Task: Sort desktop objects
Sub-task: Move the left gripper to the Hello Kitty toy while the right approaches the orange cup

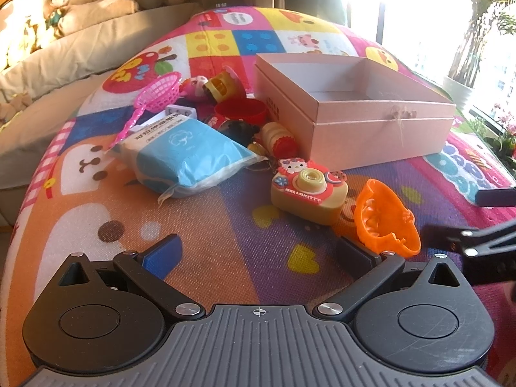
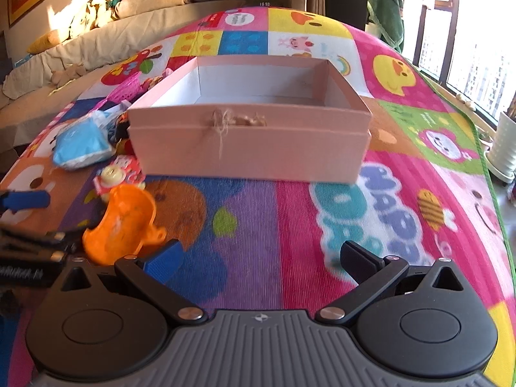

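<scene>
An open pink cardboard box (image 1: 380,119) (image 2: 248,148) stands empty on the colourful play mat. Left of it lies a pile: a blue tissue pack (image 1: 187,154) (image 2: 80,145), a Hello Kitty toy camera (image 1: 309,187) (image 2: 113,174), an orange plastic toy (image 1: 383,217) (image 2: 124,222), a pink toy net (image 1: 158,96), a red cup (image 1: 240,111) and small toys. My left gripper (image 1: 258,251) is open and empty, low over the mat, the orange toy by its right finger. My right gripper (image 2: 259,258) is open and empty in front of the box, the orange toy by its left finger.
The play mat (image 2: 290,225) covers the table. A sofa with cushions and plush toys (image 1: 61,3) runs along the back left. A white pot (image 2: 506,148) stands by the window at right. The right gripper's arm (image 1: 483,238) shows at the left wrist view's right edge.
</scene>
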The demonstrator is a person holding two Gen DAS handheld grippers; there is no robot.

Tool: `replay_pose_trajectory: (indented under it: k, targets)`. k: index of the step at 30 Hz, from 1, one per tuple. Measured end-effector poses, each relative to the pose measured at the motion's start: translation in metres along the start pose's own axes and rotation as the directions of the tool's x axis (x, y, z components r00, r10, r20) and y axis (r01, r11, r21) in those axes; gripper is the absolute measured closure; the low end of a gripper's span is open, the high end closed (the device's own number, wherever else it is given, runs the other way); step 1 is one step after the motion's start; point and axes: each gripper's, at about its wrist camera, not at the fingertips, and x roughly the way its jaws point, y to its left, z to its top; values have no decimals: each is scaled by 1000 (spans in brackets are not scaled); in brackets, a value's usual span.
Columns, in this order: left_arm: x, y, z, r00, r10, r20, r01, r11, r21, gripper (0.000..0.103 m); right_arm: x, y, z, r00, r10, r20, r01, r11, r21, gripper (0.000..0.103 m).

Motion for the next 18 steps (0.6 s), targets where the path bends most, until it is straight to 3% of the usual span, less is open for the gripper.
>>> replay_pose_trajectory:
  k: [12,14,18]
  targets:
    - [-2,-5,5,1000,-9,-5,9,1000,23,0,-4,-3,-7,1000,12,6,-12,1000,-5,0]
    - [0,-9,11,1000,-24,-3,24,998,51,0,-5,-3,-8,1000,19,13,-19,1000,-8,0]
    - [6,-23,24,999,11,37,-16,991,136,0,-8,-4,-11,999,40,30,-40,999,-20,0]
